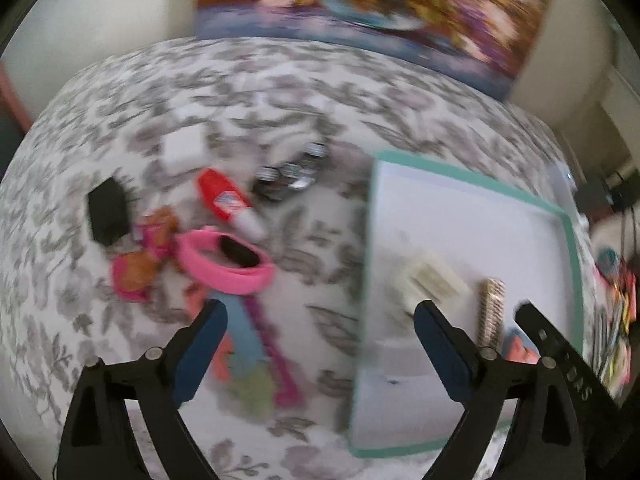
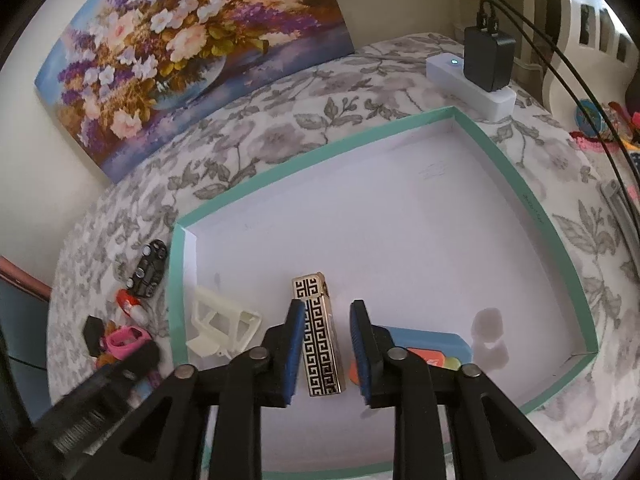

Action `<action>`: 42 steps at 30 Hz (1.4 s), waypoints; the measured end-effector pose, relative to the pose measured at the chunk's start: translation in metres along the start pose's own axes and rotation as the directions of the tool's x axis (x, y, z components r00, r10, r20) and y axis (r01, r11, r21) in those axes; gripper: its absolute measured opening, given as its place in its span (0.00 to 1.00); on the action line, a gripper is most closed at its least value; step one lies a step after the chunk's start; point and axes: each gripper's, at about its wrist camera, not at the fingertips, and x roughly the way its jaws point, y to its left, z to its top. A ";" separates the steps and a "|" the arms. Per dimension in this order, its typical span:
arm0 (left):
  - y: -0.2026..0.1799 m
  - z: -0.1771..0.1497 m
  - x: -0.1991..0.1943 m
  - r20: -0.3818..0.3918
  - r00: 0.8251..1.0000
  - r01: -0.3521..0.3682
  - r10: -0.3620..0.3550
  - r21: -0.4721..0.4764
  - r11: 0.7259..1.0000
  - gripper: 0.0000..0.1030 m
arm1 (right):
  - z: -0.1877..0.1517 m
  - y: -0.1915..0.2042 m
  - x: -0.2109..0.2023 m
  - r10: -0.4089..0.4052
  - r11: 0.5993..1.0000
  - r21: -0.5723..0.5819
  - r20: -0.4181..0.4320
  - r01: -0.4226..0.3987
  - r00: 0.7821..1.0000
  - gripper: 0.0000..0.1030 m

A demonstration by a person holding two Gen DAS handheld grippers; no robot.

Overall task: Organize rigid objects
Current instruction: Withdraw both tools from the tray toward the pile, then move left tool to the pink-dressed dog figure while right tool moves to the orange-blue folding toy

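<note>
Left wrist view, blurred: left gripper [image 1: 320, 354] jaws wide apart, nothing between them. Beyond the left jaw, a pile still waits on the floral cloth [image 1: 280, 92]: pink band [image 1: 228, 266], red-and-white tube [image 1: 230, 202], dark toy car [image 1: 290, 176], black block [image 1: 107, 212], white block [image 1: 182, 148] and some pink/orange toys too smeared to name. Beyond the right jaw sits the teal-rimmed tray [image 1: 570, 260], with a white plastic frame [image 1: 432, 278] and a gold patterned lighter [image 1: 491, 312] in it. Right wrist view, sharp: right gripper [image 2: 325, 354] jaws slightly apart, straddling the lighter [image 2: 322, 344]; it lies flat on the tray [image 2: 532, 216] floor, right pad clear of it, left pad very close, contact unclear, so it reads as set down rather than gripped. White frame [image 2: 222, 326] just outside the left jaw, a blue-and-orange piece [image 2: 438, 346] just outside the right jaw, both in the tray. Toy car [image 2: 150, 268], tube [image 2: 130, 304] and pink band [image 2: 126, 338] lie outside the rim, further left. Judgement: three items in, at least six still out, so under halfway; next pick likely falls to the left gripper.
</note>
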 end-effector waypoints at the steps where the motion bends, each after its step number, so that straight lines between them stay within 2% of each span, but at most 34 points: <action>1: 0.007 0.001 0.000 0.001 1.000 -0.012 0.012 -0.023 1.000 0.92 | -0.001 0.002 0.001 -0.006 1.000 -0.006 -0.001 0.006 1.000 0.39; 4: 0.029 0.004 0.000 -0.003 0.999 -0.042 0.042 -0.097 0.994 0.92 | -0.002 0.006 0.003 -0.025 0.999 -0.023 0.001 0.025 1.000 0.52; 11: 0.063 0.007 0.001 -0.020 0.992 -0.123 0.121 -0.216 0.969 0.93 | -0.006 0.015 0.004 -0.053 0.997 -0.056 0.008 0.053 0.999 0.62; 13: 0.071 0.006 0.000 -0.019 0.991 -0.132 0.131 -0.241 0.962 0.93 | -0.007 0.019 0.004 -0.057 0.996 -0.070 0.011 0.058 0.998 0.68; 21: 0.091 0.010 -0.004 -0.023 0.989 -0.145 0.144 -0.302 0.942 0.93 | -0.012 0.035 0.002 -0.050 0.993 -0.106 0.020 0.051 0.999 0.85; 25: 0.102 0.013 -0.008 -0.031 0.982 -0.188 0.188 -0.311 0.931 0.93 | -0.015 0.042 0.003 -0.050 0.990 -0.128 0.020 0.052 0.999 0.92; 28: 0.111 0.015 -0.013 -0.019 0.980 -0.194 0.199 -0.332 0.923 0.93 | -0.016 0.048 0.002 -0.028 0.991 -0.134 0.028 0.031 0.999 1.00; 35: 0.133 0.019 -0.024 0.025 0.982 -0.163 0.187 -0.388 0.907 0.94 | -0.018 0.063 -0.008 0.001 0.988 -0.155 0.073 0.010 0.997 1.00; 42: 0.146 0.021 -0.025 0.039 0.985 -0.137 0.166 -0.395 0.908 0.94 | -0.021 0.085 -0.018 -0.003 0.977 -0.209 0.132 0.030 0.991 1.00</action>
